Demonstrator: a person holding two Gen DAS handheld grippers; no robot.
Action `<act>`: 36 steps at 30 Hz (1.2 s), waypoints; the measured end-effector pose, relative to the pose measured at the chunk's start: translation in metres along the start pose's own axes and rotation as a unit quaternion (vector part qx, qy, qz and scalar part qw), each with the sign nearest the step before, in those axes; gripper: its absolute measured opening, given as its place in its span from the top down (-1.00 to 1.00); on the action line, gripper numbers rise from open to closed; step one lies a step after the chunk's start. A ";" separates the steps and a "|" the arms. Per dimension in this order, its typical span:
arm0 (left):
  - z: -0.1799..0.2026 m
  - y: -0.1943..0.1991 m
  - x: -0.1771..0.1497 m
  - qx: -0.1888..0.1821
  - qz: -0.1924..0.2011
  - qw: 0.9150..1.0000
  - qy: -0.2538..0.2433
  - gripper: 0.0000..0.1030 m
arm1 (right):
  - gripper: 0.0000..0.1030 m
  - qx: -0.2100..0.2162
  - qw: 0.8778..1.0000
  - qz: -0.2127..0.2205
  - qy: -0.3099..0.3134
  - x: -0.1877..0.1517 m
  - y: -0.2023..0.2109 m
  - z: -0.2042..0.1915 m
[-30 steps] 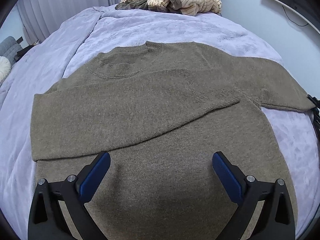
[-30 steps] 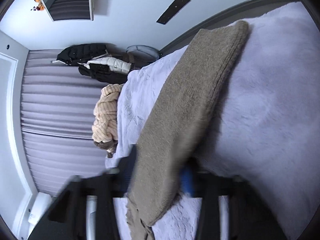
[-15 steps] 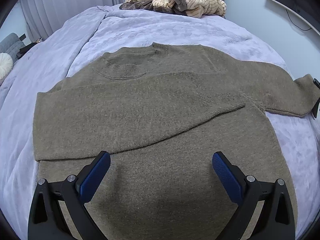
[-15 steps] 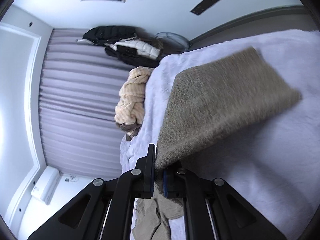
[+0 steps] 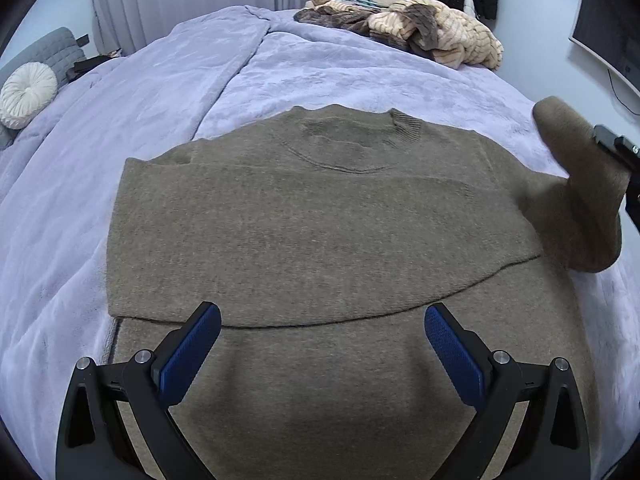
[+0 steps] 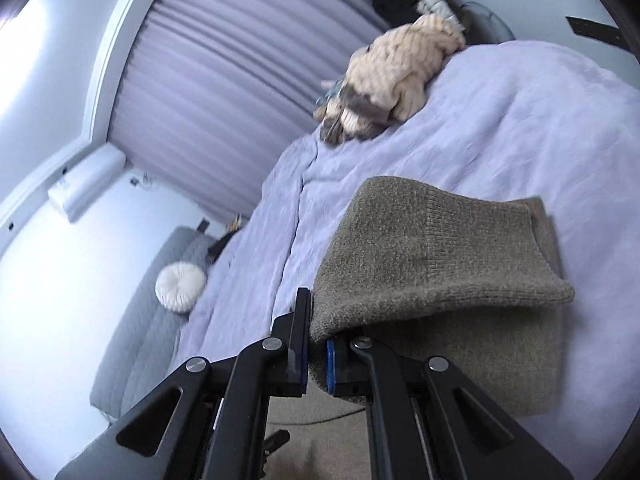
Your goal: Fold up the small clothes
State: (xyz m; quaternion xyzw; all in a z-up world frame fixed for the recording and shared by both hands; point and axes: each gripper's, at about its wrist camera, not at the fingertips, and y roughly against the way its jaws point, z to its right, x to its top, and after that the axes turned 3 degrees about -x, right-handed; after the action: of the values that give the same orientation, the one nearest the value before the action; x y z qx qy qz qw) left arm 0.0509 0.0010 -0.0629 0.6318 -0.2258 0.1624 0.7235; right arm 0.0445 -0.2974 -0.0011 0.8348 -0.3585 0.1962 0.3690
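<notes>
An olive-brown knit sweater (image 5: 320,232) lies flat on the lavender bed cover (image 5: 200,92), its left sleeve folded across the chest. My left gripper (image 5: 322,344) is open and empty, hovering over the sweater's lower body. My right gripper (image 6: 318,354) is shut on the right sleeve (image 6: 432,256) near its cuff and holds it lifted, doubled over above the bed. In the left wrist view the lifted sleeve (image 5: 580,192) rises at the sweater's right side with the right gripper (image 5: 618,148) at the frame edge.
A pile of cream and brown knitwear (image 5: 420,32) sits at the far end of the bed. A grey cushion with a round white pillow (image 5: 28,92) stands at the left. Curtains (image 6: 224,80) hang behind. A wall screen (image 5: 612,36) is at the right.
My right gripper has lifted the right sleeve off the bed and swung it up and inward toward the sweater's body. My left gripper stays open, and its view has shifted slightly.
</notes>
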 end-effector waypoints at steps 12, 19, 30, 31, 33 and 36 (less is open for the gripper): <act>-0.070 -0.016 0.007 -0.031 0.019 0.996 0.081 -0.98 | 0.06 -0.067 0.988 -0.125 -0.059 -0.070 -0.093 0.020; -0.096 -0.021 0.007 -0.156 0.027 0.979 0.131 -0.98 | 0.68 -0.086 0.989 -0.055 -0.107 -0.047 -0.074 0.035; -0.123 -0.030 0.013 -0.307 0.026 0.931 0.193 -0.98 | 0.79 -0.047 0.974 -0.191 0.112 -0.099 -0.163 -0.080; -0.123 -0.033 0.012 -0.305 0.020 0.932 0.196 -0.98 | 0.79 -0.054 0.970 -0.210 0.112 -0.108 -0.171 -0.079; -0.120 -0.035 0.012 -0.301 0.016 0.934 0.193 -0.98 | 0.70 -0.072 0.963 -0.235 0.114 -0.121 -0.177 -0.074; -0.117 -0.035 0.013 -0.296 0.013 0.937 0.183 -0.98 | 0.19 -0.050 0.967 -0.230 0.100 -0.124 -0.157 -0.067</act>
State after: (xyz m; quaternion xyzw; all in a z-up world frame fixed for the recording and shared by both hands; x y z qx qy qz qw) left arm 0.0943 0.1105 -0.0974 0.3450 -0.1353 0.2106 0.9046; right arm 0.0744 -0.1171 -0.1056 0.8516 -0.1280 0.1702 0.4791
